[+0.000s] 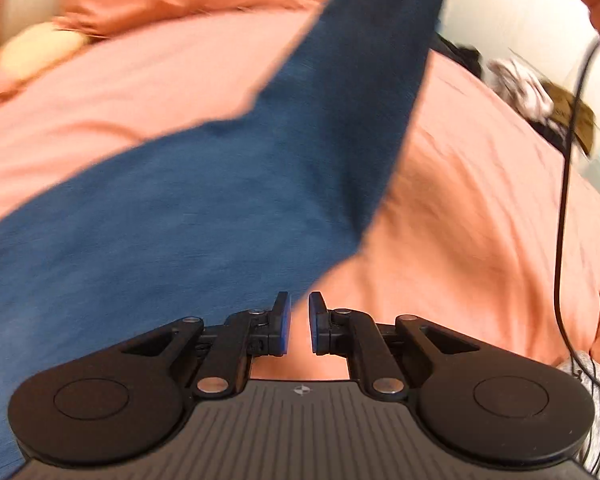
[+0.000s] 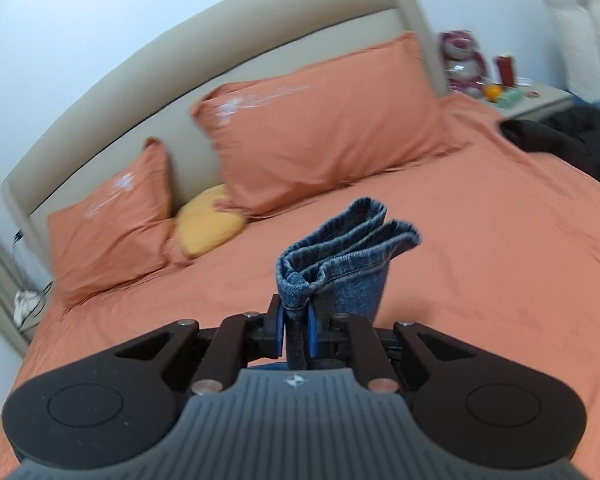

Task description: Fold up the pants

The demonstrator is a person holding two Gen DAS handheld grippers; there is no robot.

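Blue denim pants (image 1: 228,184) stretch across the orange bed (image 1: 480,208) in the left wrist view, one part rising steeply toward the top of the frame. My left gripper (image 1: 299,322) is open with a narrow gap, empty, just above the bed beside the pants' lower right edge. My right gripper (image 2: 296,330) is shut on the bunched hems of the pants (image 2: 348,252), held up above the bed (image 2: 480,260).
Two orange pillows (image 2: 320,120) and a yellow cushion (image 2: 208,226) lie at the beige headboard (image 2: 204,40). A nightstand (image 2: 532,100) with small items stands at the far right. Dark clothing (image 2: 572,140) lies on the bed's right edge. A black cable (image 1: 564,200) hangs on the right.
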